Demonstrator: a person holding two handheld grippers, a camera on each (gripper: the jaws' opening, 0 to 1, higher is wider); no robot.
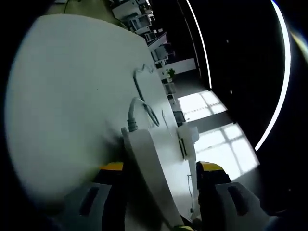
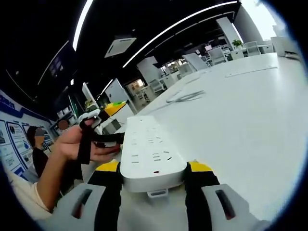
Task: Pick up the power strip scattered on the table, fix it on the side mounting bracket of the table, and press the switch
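Currently pickup step: power strip [image 2: 151, 154] lower centre of right gripper view, right tongs [image 2: 153, 179] closed on its near end, above white worktop [image 2: 250, 120]; left tongs [image 1: 161, 192] straddle strip, grip unclear. Next: carry to worktop's side bracket, align, seat

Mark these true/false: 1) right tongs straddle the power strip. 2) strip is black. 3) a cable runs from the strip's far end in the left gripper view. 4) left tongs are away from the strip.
1) True: the right tongs straddle the power strip.
2) False: it is white.
3) True: a grey cable leaves that end across the table.
4) False: the left tongs have the strip between their jaws.
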